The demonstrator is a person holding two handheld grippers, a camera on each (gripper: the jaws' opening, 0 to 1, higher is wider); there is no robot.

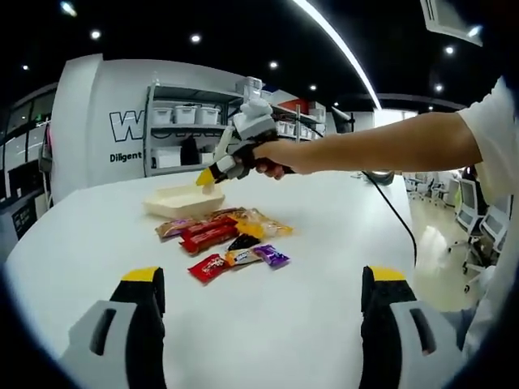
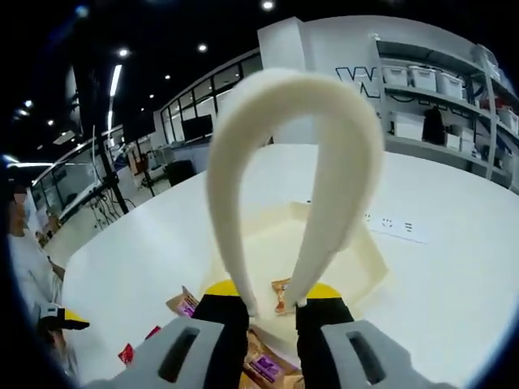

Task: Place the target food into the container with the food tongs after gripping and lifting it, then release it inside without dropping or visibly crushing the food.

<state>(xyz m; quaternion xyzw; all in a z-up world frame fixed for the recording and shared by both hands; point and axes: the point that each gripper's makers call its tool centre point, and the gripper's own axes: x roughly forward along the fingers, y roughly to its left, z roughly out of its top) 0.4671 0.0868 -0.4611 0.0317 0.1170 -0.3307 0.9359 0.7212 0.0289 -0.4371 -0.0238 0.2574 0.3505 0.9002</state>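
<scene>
Snack sits pinched in our tongs over the tray; right fingers clamp the tongs, left fingers apart. Lowering and release remain, we judge.

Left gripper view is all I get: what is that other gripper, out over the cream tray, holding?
Observer: The right gripper has cream food tongs clamped between its jaws.
Operator: Have the tongs picked anything up?
Observer: A small orange-wrapped snack sits between their tips, over the tray. I cannot tell whether it is lifted or resting.
</scene>
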